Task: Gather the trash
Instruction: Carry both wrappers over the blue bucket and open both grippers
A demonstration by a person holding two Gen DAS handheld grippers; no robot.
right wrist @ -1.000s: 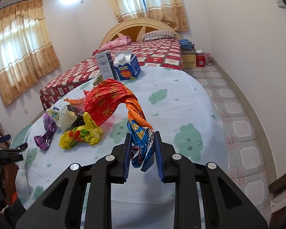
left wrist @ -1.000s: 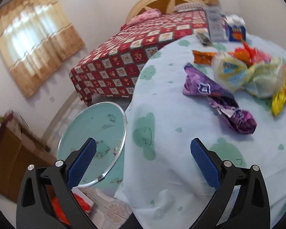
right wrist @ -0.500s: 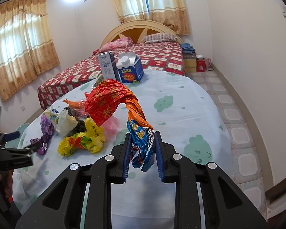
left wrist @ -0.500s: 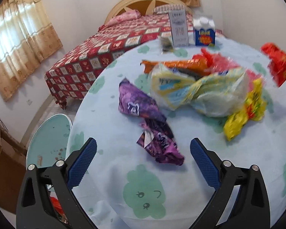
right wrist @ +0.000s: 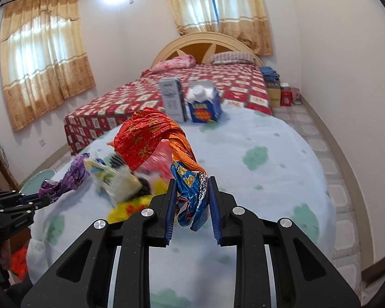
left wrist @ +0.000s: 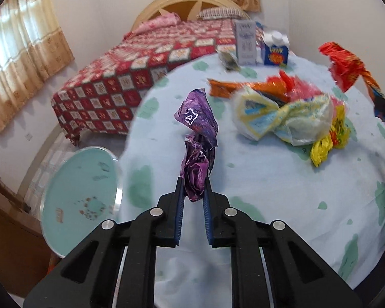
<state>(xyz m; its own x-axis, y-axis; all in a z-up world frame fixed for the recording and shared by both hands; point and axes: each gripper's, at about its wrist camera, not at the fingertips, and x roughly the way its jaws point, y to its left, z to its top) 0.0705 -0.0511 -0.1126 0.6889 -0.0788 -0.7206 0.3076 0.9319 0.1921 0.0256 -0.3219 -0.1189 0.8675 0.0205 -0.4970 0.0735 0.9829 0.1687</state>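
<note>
Now left gripper (left wrist: pixel 193 187) clenches the purple wrapper (left wrist: pixel 197 133); right gripper (right wrist: pixel 192 192) apparently grips the red-blue wrapper (right wrist: pixel 151 136).

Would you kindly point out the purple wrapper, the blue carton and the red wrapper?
purple wrapper (left wrist: pixel 196 118), left wrist view, upper crumpled part.
blue carton (right wrist: pixel 204 110), right wrist view, front face.
red wrapper (right wrist: pixel 143 134), right wrist view, broad red part.

Left claw (left wrist: pixel 193 187): clamped on purple wrapper (left wrist: pixel 197 133), its upper part raised above the surface (left wrist: pixel 269 192). Behind: pale yellow-blue bag (left wrist: pixel 282 118), yellow wrapper (left wrist: pixel 328 141), blue carton (left wrist: pixel 276 51).
</note>
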